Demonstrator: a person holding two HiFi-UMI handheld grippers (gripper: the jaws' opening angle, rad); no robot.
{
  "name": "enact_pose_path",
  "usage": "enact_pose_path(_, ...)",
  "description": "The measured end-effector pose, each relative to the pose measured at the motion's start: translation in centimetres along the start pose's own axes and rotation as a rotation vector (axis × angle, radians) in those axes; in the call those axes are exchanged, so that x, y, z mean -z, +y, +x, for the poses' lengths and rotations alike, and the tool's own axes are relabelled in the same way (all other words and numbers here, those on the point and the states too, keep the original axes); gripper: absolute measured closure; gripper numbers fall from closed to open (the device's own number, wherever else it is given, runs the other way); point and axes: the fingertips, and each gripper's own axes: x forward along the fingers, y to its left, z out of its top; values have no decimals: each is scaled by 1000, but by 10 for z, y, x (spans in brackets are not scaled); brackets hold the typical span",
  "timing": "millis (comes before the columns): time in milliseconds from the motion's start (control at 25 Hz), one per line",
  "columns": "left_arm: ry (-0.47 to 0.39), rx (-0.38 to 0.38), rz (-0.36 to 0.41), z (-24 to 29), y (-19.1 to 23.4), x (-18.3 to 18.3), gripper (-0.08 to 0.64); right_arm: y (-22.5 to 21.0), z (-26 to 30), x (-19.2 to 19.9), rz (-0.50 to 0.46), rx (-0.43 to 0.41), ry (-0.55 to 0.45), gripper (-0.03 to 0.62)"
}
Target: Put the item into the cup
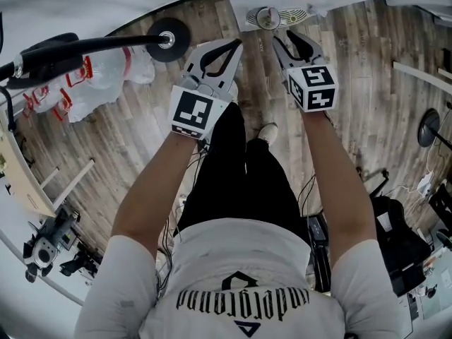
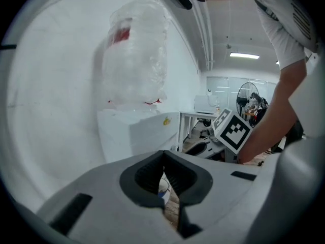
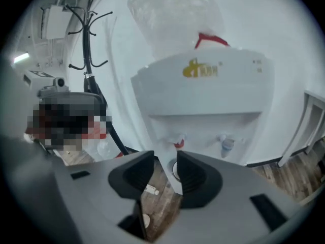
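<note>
**Pre-grasp: no item in hand, cup candidate on the dispenser tray**

Item: can't identify it in any view. Only candidate is a small white piece (image 3: 149, 188) on the wood floor, seen through my right jaws, and it's too small to call.

Cup: probably the round thing (image 1: 268, 18) on the drip tray (image 1: 293, 14) of the water dispenser (image 3: 203, 100). Can't see into it, so contents unknown.

Left hand-held gripper (image 2: 163, 154): jaws pressed together at the tips, nothing pinched. Only floor shows through the slit below.

Right hand-held gripper (image 3: 166, 159): jaws spread a little and empty, aimed at the dispenser's tap recess with the round thing in line behind the gap.

Both are held out in front of me, side by side and above the floor, short of the dispenser.

Step, as I judge it: locating the item; grasp not started. The next move calls for finding it, spreading one set of jaws around it, then carrying it over the cup rim.

Other containers: a clear inverted bottle (image 3: 175, 14) sits on top of the dispenser, fill level unreadable. Plastic bags (image 1: 106, 76) lie by the stand at my left, contents unclear.
</note>
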Motion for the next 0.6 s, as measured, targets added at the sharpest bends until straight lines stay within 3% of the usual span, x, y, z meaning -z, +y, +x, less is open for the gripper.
enact_pose_path(360, -62, -70, -24, -75, -74, -78, 552, 47, -163, -56, -105, 5, -164, 491)
enact_pose_path(600, -147, -121, -58, -134, -120, -145, 552, 82, -282, -84, -176, -6, -274, 529)
